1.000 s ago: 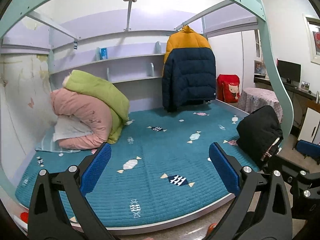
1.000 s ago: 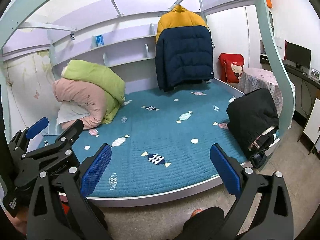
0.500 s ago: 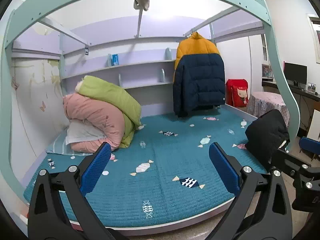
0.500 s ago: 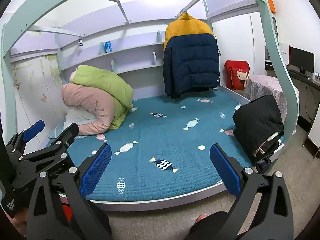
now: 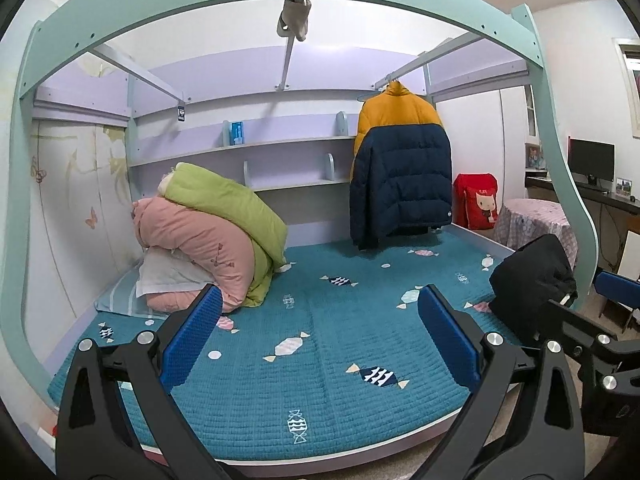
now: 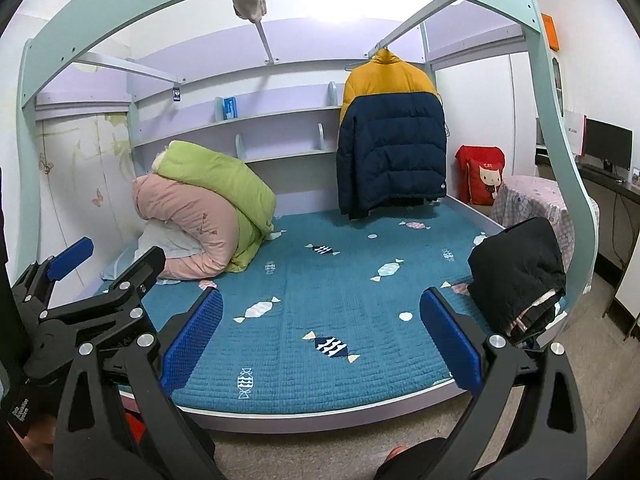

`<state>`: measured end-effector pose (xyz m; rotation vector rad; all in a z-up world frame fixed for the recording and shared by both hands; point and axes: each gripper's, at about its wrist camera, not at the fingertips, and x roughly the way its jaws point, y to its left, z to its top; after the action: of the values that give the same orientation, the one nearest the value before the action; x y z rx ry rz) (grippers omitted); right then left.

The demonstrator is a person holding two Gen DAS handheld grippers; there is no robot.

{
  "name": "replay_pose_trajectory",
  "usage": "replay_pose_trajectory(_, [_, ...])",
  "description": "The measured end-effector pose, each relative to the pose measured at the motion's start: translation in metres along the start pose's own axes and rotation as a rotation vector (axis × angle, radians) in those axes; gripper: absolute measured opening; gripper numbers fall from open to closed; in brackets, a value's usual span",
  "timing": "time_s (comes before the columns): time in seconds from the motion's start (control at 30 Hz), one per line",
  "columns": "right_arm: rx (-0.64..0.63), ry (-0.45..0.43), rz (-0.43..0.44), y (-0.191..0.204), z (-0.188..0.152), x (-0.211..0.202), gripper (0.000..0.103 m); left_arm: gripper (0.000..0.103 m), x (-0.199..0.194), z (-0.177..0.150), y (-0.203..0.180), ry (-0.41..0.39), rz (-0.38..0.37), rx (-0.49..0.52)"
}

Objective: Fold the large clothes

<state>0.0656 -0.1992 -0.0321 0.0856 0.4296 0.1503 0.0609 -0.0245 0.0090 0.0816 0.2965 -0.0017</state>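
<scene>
Left gripper (image 5: 318, 342): spread, empty, held back from the bed (image 5: 256, 412).
Right gripper (image 6: 320, 340): spread, empty.
Jacket (image 6: 394, 138): hanging over the bed's far side, probably awaiting folding.
Bed: bare middle, room to fold.

In front of me is the bed (image 5: 320, 412), covered by a teal quilted bedspread (image 6: 320, 292) printed with candy and fish shapes. At its far left corner a pink duvet (image 5: 200, 248) is rolled over a white pillow (image 5: 168, 276), with a green duvet (image 5: 228, 200) draped on top. A folded black garment (image 6: 516, 268) sits on the bed's right edge.
</scene>
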Motion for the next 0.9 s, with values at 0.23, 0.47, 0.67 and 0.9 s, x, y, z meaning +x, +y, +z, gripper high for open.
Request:
replay_pose_trajectory(0.23, [-0.005, -0.014, -0.003, 0.0, 0.002, -0.004, 0.095, 0.098, -0.005, 0.004, -0.003, -0.013, -0.009, 0.002])
replay_pose_trajectory(0.47, [-0.013, -0.027, -0.007, 0.001, 0.004, -0.007, 0.095, 0.098, -0.008, 0.007, -0.007, -0.028, -0.013, 0.01])
replay_pose_trajectory(0.67, [-0.013, -0.035, -0.011, 0.002, 0.005, -0.01, 0.095, 0.098, -0.008, 0.009, -0.008, -0.036, -0.03, 0.002])
replay_pose_trajectory(0.9, [-0.008, -0.031, -0.015, 0.001, 0.006, -0.011, 0.095, 0.098, -0.008, 0.01, -0.009, -0.041, -0.036, -0.003])
